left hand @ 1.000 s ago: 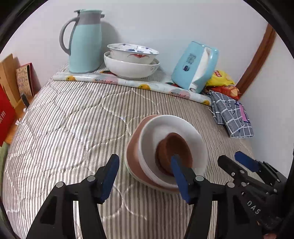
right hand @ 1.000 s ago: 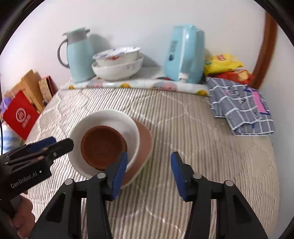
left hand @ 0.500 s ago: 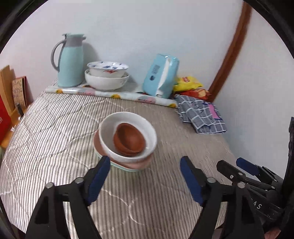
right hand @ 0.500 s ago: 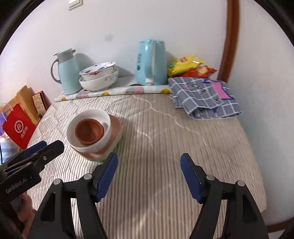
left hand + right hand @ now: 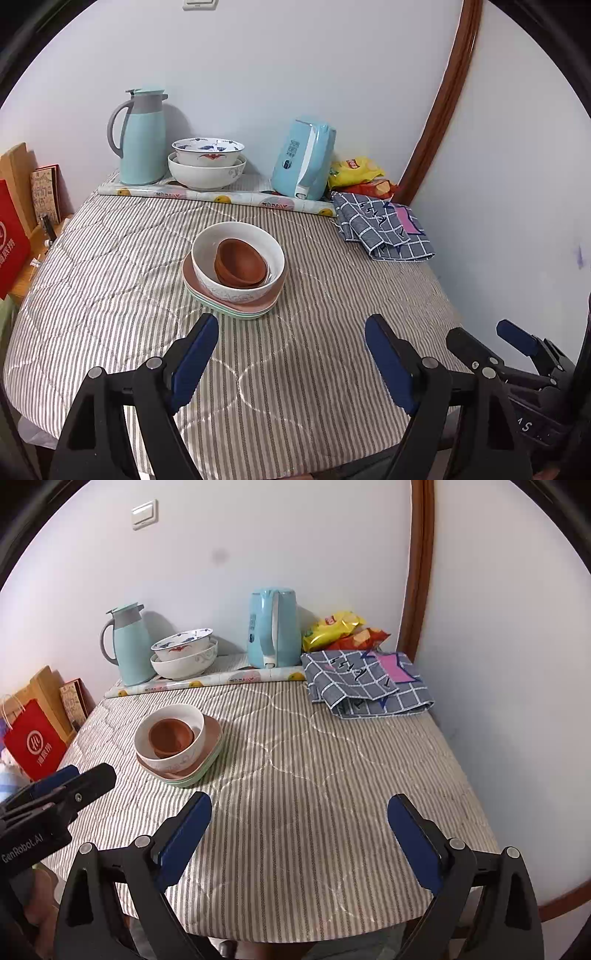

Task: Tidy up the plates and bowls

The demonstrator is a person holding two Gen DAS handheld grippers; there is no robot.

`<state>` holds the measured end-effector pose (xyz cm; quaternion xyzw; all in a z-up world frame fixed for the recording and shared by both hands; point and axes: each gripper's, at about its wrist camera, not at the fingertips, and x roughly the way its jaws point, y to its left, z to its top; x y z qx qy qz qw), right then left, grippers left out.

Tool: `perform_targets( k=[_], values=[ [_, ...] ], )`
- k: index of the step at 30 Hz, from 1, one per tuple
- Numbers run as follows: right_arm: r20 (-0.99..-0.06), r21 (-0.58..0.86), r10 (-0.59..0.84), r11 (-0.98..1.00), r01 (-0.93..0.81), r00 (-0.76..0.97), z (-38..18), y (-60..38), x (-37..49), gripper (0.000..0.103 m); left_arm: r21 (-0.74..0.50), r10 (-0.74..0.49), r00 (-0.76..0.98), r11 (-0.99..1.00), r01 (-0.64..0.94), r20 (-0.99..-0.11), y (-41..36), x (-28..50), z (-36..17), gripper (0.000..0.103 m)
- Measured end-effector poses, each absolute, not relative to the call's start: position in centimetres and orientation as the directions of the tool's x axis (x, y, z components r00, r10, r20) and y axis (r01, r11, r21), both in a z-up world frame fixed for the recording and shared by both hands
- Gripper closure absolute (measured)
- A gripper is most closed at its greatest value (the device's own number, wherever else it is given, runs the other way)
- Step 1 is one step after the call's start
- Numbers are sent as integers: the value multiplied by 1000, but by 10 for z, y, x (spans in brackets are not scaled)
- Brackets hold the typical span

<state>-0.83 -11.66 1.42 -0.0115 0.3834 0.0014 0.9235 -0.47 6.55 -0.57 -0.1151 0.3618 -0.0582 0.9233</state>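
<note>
**Both tools wide, stack left alone**

The left tool [image 5: 291, 349] and right tool [image 5: 299, 825] angle down over the striped counter [image 5: 351, 768], jaws wide with nothing between them; both have just been opening. The brown bowl [image 5: 241, 263] sits inside the white bowl [image 5: 236, 291] on stacked plates [image 5: 258, 308] mid-counter. Behind stand a thermos [image 5: 142, 142], two nested bowls [image 5: 207, 173], a kettle [image 5: 304, 164] and a checked cloth [image 5: 384, 229].

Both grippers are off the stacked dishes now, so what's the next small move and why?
Probably keep both hands back: the brown bowl sits nested in the white bowl on the plates, and the left gripper and right gripper are open and empty.
</note>
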Motion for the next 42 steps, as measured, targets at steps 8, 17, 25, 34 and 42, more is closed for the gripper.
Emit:
perform_targets(
  k=[8,17,25,34,42],
  values=[
    [-699,-22,-6,1000,-14,715,20,-117,-26,7,-239,-189,731,970,37,-655,58,-17,-5,22],
    [-699,-22,-3,1000,-17,715,20,-117,-32,7,-222,-185,733,974,47,-655,52,-18,-3,22],
    [-701,-27,-4,999,-21,713,20,-116,-34,7,-213,-171,732,976,36,-660,53,-20,-4,22],
    [-702,-21,-4,1000,-15,712,19,-117,-36,7,-203,-162,735,979,34,-658,50,-23,-3,22],
    [-700,-9,-3,1000,-6,714,20,-120,-37,7,-197,-160,734,980,36,-661,47,-23,-5,22]
  ],
)
